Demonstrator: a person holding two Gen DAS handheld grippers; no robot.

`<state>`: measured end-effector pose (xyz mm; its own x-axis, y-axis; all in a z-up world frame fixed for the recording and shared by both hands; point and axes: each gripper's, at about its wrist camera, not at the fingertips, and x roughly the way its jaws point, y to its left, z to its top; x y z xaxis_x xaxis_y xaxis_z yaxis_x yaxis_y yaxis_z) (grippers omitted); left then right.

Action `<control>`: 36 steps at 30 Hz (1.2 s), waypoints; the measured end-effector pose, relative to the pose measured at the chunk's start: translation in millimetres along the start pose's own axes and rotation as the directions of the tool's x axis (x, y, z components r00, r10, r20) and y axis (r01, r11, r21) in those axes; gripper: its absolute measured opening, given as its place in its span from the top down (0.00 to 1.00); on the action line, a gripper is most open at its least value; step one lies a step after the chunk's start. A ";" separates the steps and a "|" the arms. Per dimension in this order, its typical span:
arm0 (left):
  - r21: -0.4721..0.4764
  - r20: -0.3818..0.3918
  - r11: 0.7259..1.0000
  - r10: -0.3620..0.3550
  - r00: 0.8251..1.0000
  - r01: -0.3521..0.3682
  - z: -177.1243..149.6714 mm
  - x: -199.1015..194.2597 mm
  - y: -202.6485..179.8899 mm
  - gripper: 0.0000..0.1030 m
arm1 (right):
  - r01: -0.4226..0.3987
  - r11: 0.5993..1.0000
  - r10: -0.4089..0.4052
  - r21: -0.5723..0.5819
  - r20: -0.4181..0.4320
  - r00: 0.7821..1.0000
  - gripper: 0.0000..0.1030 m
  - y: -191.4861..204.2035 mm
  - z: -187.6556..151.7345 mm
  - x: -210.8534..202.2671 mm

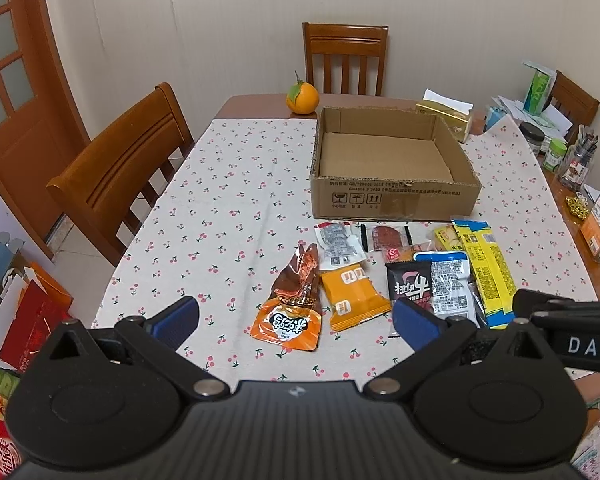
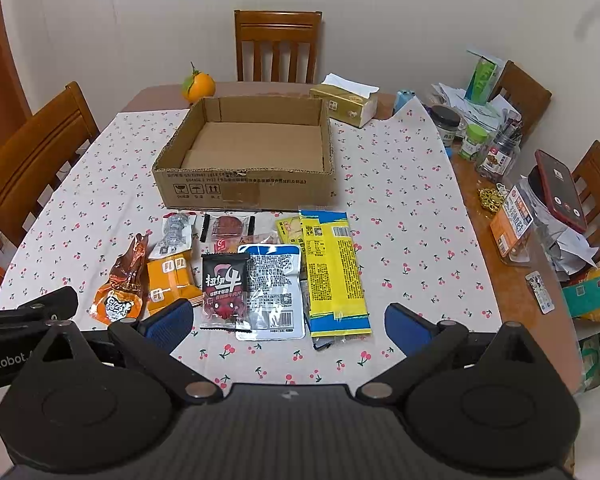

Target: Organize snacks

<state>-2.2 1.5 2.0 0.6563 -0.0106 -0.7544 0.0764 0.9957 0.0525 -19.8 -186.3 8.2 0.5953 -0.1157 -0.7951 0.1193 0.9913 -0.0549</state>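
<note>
Snacks (image 2: 256, 280) lie in a loose cluster on the near part of a cherry-print tablecloth (image 1: 228, 184), just in front of an empty cardboard box (image 2: 248, 152). The cloth covers a wooden table (image 2: 484, 216) ringed by wooden chairs (image 1: 346, 58) against a pale wall. An orange (image 1: 302, 98) and a tissue box (image 2: 346, 104) sit behind the cardboard box, and both the left gripper (image 1: 296, 316) and right gripper (image 2: 288, 320) hover spread wide, holding nothing.
</note>
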 end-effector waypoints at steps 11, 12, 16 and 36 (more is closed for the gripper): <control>0.000 0.000 1.000 0.009 1.000 -0.009 -0.3 0.1 -2.6 0.01 | -0.011 1.000 0.011 -0.005 0.007 1.000 0.00 -0.4 1.4 1.3; -0.002 -0.001 1.000 0.009 1.000 -0.009 -0.2 0.3 -2.7 0.01 | -0.012 1.000 0.012 -0.006 0.007 1.000 0.00 -0.6 1.8 1.5; -0.002 -0.002 1.000 0.011 1.000 -0.011 -0.4 0.6 -4.1 0.01 | -0.014 1.000 0.014 -0.011 0.009 1.000 0.00 -2.0 1.7 2.0; -0.019 -0.002 0.999 0.029 1.000 -0.029 -2.2 -0.5 -12.1 0.02 | -0.056 0.998 0.057 -0.034 0.013 0.998 0.00 -9.5 1.9 5.6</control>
<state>-5.0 -10.3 0.4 0.6565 0.0181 -0.7541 0.0431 0.9972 0.0615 -16.0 -196.5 5.4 0.6116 -0.0601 -0.7889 0.0583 0.9978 -0.0308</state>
